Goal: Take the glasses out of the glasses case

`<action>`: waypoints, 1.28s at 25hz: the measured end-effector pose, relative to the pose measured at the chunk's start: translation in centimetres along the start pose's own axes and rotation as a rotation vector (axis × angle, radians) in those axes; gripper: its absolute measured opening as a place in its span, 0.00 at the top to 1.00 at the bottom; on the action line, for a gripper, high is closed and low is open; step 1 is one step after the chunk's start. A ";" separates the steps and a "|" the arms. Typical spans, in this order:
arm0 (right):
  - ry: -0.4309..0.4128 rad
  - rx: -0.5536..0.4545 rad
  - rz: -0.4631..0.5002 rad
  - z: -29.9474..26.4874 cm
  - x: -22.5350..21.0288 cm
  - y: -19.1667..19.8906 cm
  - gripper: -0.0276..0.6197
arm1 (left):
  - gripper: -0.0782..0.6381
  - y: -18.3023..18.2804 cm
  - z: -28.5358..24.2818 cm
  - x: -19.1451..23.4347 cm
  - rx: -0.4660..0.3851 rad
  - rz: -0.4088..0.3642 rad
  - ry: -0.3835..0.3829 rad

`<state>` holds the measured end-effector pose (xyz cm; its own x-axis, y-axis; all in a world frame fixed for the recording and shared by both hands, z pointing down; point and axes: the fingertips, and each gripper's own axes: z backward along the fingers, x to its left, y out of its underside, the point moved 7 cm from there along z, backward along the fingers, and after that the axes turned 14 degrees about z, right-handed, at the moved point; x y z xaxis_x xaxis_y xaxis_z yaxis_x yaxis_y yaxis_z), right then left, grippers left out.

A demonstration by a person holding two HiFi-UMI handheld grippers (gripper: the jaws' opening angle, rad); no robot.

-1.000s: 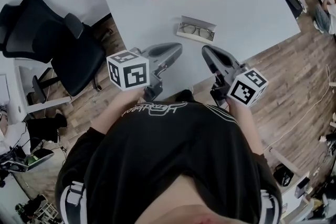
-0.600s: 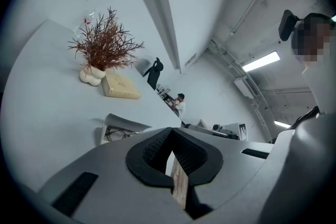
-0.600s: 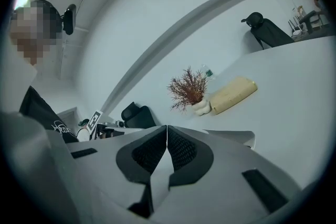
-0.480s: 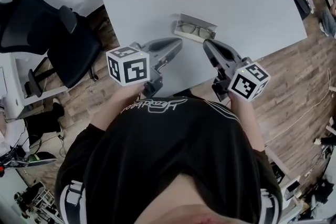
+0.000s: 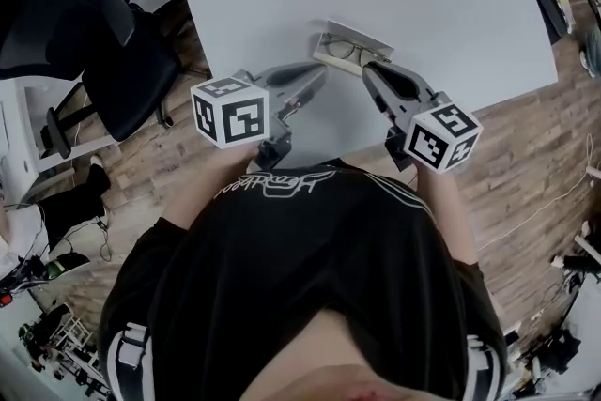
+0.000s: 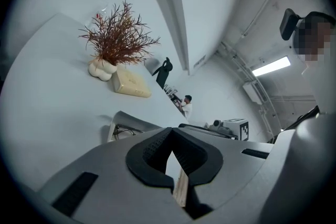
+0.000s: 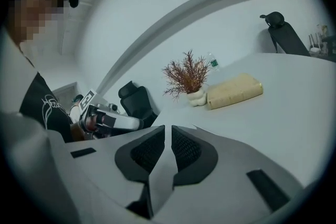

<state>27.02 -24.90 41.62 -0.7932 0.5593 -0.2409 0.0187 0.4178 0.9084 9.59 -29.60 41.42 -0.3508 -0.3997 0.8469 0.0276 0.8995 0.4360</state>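
Closing in: both grippers sit nearer the glasses case than a second ago. The approach looks almost done, but nothing is grasped yet.
Left gripper point(image 5: 317, 72): centre-left of the frame, jaw tips pressed together with nothing between them, nose just beside the case's left end.
Glasses case point(image 5: 362, 37): upper centre, on the worktop point(image 5: 470, 5) near its front edge. It is open, with the lid raised on the far side and the opening facing the person.
Long axis: runs left to right across the frame, dipping slightly toward the right. The glasses point(image 5: 342, 50) lie along it inside the tray, not yet lifted.
Right gripper point(image 5: 370, 70): centre-right, jaws only a slit apart and empty, nose just beside the case's near right edge.
Meaning: the reach is likely over — a gripper probably has to spread wider before it can take the frame.
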 end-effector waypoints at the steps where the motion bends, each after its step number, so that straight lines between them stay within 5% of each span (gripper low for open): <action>1: -0.006 0.015 0.011 -0.3 -0.3 0.1 0.94 | 0.88 0.0 -0.1 0.2 -0.003 0.005 -0.003; 12: -0.046 0.212 0.087 -3.9 -3.4 1.9 0.93 | 0.88 -0.7 -0.5 1.5 -0.066 0.047 -0.033; 17: -0.058 0.287 0.168 -5.3 -4.0 2.8 0.85 | 0.88 -0.8 -0.5 2.0 -0.098 0.067 -0.041; 32: -0.001 0.545 0.573 -8.0 -5.0 4.6 0.83 | 0.88 -0.6 -0.2 3.3 -0.136 0.108 -0.048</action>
<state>26.21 -31.55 49.72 -0.5690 0.7941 0.2136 0.7204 0.3561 0.5952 8.64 -31.45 44.00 -0.3829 -0.2902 0.8770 0.1924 0.9035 0.3830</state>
